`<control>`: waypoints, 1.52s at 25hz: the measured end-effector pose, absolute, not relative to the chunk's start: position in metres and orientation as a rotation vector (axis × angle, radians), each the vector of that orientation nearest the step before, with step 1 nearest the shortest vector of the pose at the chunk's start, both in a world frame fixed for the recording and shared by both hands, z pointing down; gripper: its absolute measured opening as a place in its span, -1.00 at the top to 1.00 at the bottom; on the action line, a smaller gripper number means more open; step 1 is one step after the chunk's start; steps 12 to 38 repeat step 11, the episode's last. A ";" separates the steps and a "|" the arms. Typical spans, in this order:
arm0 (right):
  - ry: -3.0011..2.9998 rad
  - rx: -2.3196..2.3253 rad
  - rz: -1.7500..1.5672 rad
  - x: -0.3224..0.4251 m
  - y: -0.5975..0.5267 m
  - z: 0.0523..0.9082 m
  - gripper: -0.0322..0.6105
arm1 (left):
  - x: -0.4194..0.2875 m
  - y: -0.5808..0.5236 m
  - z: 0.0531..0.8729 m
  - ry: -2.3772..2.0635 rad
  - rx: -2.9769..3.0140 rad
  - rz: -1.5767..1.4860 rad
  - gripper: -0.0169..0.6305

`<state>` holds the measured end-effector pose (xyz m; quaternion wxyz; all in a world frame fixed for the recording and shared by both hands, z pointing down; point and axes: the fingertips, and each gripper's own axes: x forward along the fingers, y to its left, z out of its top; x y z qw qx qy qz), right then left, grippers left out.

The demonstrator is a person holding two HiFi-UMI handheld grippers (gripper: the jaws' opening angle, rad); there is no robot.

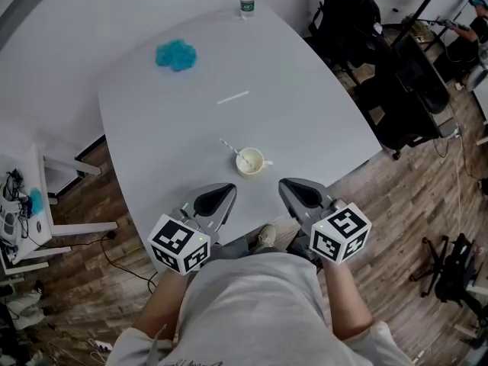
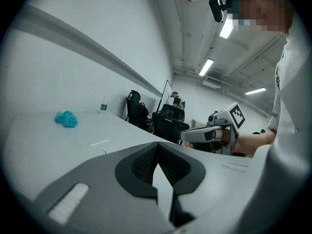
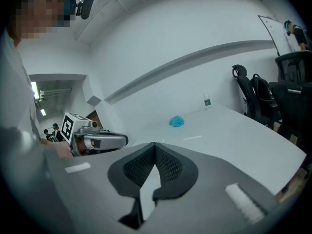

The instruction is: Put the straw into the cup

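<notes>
A cream cup stands on the white table near its front edge. A thin straw leans out of the cup toward the left. Farther back a second white straw lies flat on the table, also visible in the left gripper view as the white straw. My left gripper and right gripper hover at the table's near edge, either side of the cup and apart from it. Both are shut with nothing between the jaws, as the left gripper and right gripper show in their own views.
A blue crumpled cloth lies at the table's back left, and a water bottle stands at the far edge. Black office chairs crowd the right side. A white shelf unit sits on the floor at left.
</notes>
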<state>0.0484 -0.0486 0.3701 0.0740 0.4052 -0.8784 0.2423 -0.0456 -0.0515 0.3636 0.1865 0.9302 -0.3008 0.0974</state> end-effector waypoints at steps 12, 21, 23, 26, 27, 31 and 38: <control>-2.648 1.186 0.693 0.045 -0.054 0.366 0.88 | -0.040 -0.049 0.362 -0.822 2.632 0.287 0.89; -2.648 1.186 0.693 0.045 -0.054 0.366 0.88 | -0.040 -0.049 0.362 -0.822 2.632 0.287 0.89; -2.648 1.186 0.693 0.045 -0.054 0.366 0.88 | -0.040 -0.049 0.362 -0.822 2.632 0.287 0.89; -2.648 1.186 0.693 0.045 -0.054 0.366 0.88 | -0.040 -0.049 0.362 -0.822 2.632 0.287 0.89; -2.648 1.186 0.693 0.045 -0.054 0.366 0.88 | -0.040 -0.049 0.362 -0.822 2.632 0.287 0.89; -2.648 1.186 0.693 0.045 -0.054 0.366 0.88 | -0.040 -0.049 0.362 -0.822 2.632 0.287 0.89; -2.648 1.186 0.693 0.045 -0.054 0.366 0.88 | -0.040 -0.049 0.362 -0.822 2.632 0.287 0.89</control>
